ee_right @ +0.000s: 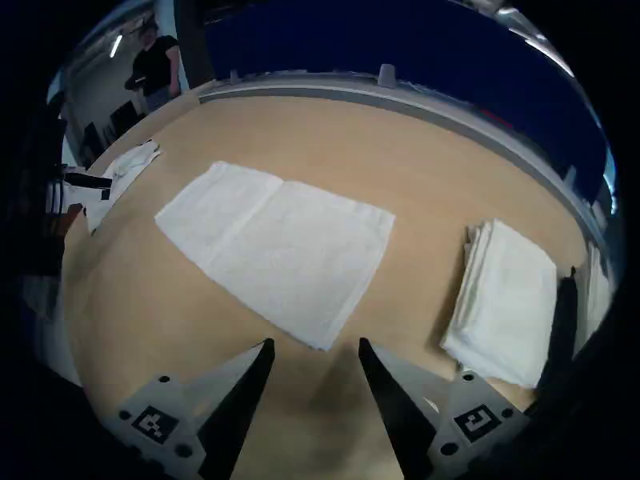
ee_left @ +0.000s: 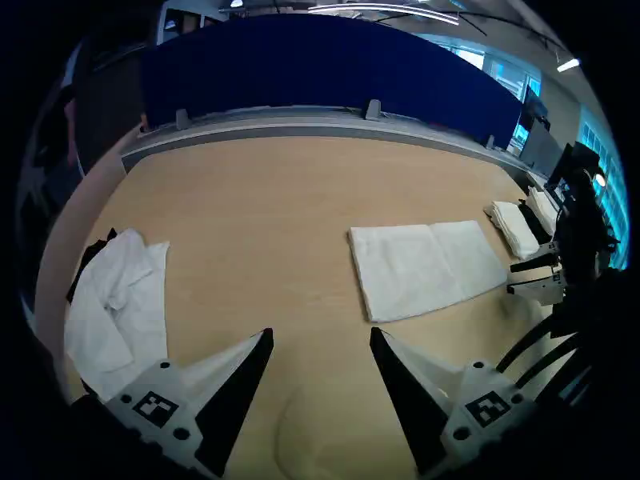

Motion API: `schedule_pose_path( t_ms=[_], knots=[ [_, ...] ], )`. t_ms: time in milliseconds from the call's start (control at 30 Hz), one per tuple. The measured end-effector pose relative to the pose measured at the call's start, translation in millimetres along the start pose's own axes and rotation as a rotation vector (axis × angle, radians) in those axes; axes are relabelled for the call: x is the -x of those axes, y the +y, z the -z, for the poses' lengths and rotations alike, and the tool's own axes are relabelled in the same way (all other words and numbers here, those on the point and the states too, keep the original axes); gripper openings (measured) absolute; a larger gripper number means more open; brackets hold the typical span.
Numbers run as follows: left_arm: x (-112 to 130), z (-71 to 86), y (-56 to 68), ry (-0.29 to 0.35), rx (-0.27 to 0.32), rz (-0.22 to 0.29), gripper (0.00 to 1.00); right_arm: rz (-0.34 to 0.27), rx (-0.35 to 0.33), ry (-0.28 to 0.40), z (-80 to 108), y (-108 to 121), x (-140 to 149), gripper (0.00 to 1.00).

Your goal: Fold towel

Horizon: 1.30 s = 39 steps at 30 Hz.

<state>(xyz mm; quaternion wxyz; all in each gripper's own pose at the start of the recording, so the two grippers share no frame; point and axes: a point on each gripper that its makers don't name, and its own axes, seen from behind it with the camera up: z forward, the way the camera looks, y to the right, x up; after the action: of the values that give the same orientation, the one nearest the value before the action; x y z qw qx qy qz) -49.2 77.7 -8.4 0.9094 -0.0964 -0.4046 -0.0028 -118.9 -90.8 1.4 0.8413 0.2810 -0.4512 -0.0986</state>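
A white towel (ee_left: pixel 424 266) lies flat on the wooden table, folded over once with a crease down its middle; the right gripper view has the same towel (ee_right: pixel 276 245) just beyond its fingers. My left gripper (ee_left: pixel 320 352) is open above bare table, well short of the towel. My right gripper (ee_right: pixel 316 356) is open too, its tips close to the towel's near corner, touching nothing. In the left gripper view the right gripper (ee_left: pixel 534 276) shows at the far right, beside the towel's edge.
A stack of folded white towels (ee_right: pixel 504 296) lies to the right, also visible as folded towels (ee_left: pixel 514 228) in the left gripper view. A crumpled white cloth (ee_left: pixel 116 300) lies at the table's left end. A blue partition (ee_left: pixel 320 72) backs the table. A person (ee_right: pixel 156 64) stands far off.
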Motion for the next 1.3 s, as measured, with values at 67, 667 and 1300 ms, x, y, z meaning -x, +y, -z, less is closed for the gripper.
schedule_pose_path(
  t_ms=[67,667,1300],
  knots=[
    [1.0,4.1,-4.2,0.01,-0.017,0.004,0.89,0.014,-0.015,-0.01,-1.3,-0.4,1.0,0.76],
    [21.2,31.9,-20.5,0.021,-0.061,0.049,0.9,0.094,-0.035,-0.054,-10.9,2.8,1.5,0.28],
    [28.5,36.5,-31.2,0.013,-0.065,0.058,0.89,0.078,-0.011,-0.019,-1.5,3.0,-10.3,0.04]
  ],
)
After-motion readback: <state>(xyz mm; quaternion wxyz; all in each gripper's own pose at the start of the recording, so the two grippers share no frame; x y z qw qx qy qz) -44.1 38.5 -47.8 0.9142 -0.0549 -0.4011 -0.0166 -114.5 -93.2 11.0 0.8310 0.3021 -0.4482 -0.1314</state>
